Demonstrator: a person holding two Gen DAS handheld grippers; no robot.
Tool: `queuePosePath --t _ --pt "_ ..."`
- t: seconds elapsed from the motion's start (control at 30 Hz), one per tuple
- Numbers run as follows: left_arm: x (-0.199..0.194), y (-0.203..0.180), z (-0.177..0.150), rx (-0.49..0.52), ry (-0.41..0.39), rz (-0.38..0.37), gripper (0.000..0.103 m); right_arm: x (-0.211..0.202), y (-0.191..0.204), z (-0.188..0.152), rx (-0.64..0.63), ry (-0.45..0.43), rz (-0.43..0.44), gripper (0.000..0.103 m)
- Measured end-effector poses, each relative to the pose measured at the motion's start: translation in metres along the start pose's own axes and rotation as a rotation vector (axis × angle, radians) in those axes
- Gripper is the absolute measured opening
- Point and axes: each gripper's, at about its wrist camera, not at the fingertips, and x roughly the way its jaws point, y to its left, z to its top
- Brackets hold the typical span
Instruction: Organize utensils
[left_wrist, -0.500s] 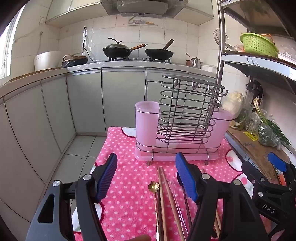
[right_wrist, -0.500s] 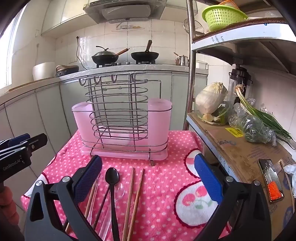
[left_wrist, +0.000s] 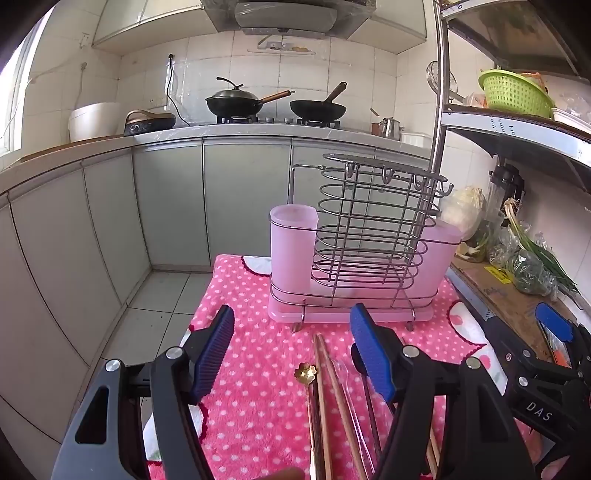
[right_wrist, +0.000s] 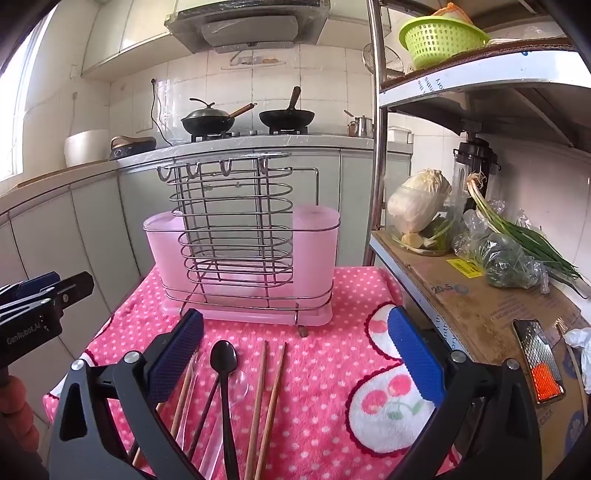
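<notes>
Utensils: chopsticks (right_wrist: 271, 402), black spoon (right_wrist: 223, 363) and gold spoon (left_wrist: 306, 370) lie loose on the pink-cloth bench (right_wrist: 332, 373), lower centre of frame.
Holder (right_wrist: 240, 258): mid-frame, looks empty.
Left gripper (left_wrist: 291, 350): fingers released, empty.
Right gripper (right_wrist: 295, 347): fingers spread, empty.
Progress: nothing sorted yet.

**Table under a pink dotted cloth**

The table carries a pink polka-dot cloth (right_wrist: 325, 369) with cherry patches. Toward its far edge stands the pink utensil rack (right_wrist: 240, 258). Near the front edge lie wooden chopsticks (right_wrist: 266, 398), a black spoon (right_wrist: 223, 363) and a gold-ended spoon (left_wrist: 306, 369).
</notes>
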Motion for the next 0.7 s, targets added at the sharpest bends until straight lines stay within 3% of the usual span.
queuePosePath --t 0.7 --pt "-0.011 -0.004 0.005 0.001 -0.024 -0.001 0.065 0.0 0.0 0.004 0.004 -0.01 -0.001 0.1"
